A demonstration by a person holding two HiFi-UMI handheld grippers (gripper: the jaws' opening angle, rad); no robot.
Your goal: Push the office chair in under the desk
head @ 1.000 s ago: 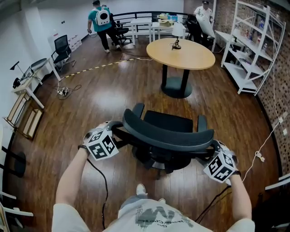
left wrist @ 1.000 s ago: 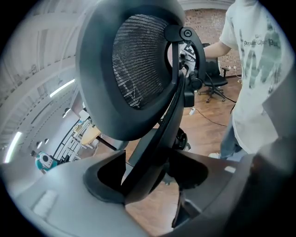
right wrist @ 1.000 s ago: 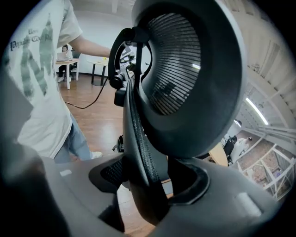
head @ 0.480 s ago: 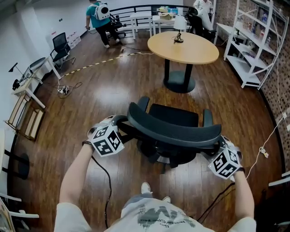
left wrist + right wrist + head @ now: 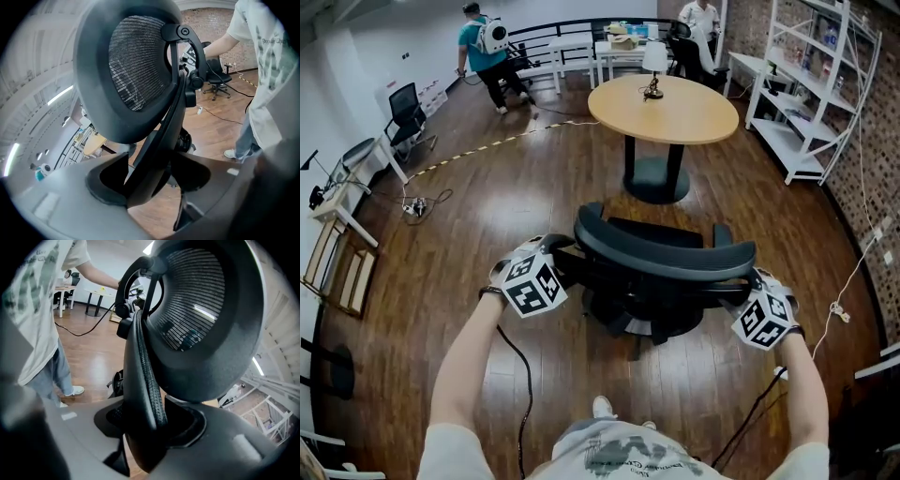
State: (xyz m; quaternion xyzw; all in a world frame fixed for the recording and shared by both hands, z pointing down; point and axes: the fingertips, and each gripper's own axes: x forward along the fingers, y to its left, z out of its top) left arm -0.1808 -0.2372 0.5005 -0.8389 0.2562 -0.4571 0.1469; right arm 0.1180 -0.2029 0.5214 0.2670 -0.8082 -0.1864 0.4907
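The black office chair [image 5: 661,251] stands on the wood floor with its mesh backrest toward me, just short of the round wooden table [image 5: 666,108]. My left gripper [image 5: 562,258] sits at the backrest's left edge, and in the left gripper view its jaws [image 5: 150,187] are shut on the backrest's frame [image 5: 168,122]. At the right edge is my right gripper [image 5: 746,286]. In the right gripper view its jaws [image 5: 145,427] are closing around the backrest's corded rim [image 5: 145,366], with dark gaps still showing on both sides.
A lamp [image 5: 654,61] stands on the table, whose pedestal base [image 5: 656,178] is ahead of the chair. White shelving [image 5: 811,84] lines the right wall. A small desk [image 5: 337,187] and another chair [image 5: 405,117] stand left. People [image 5: 483,47] are at the back. Cables [image 5: 511,366] trail behind me.
The chair and both grippers have moved forward, so the round table is nearer. Both grippers stay at the backrest's edges.
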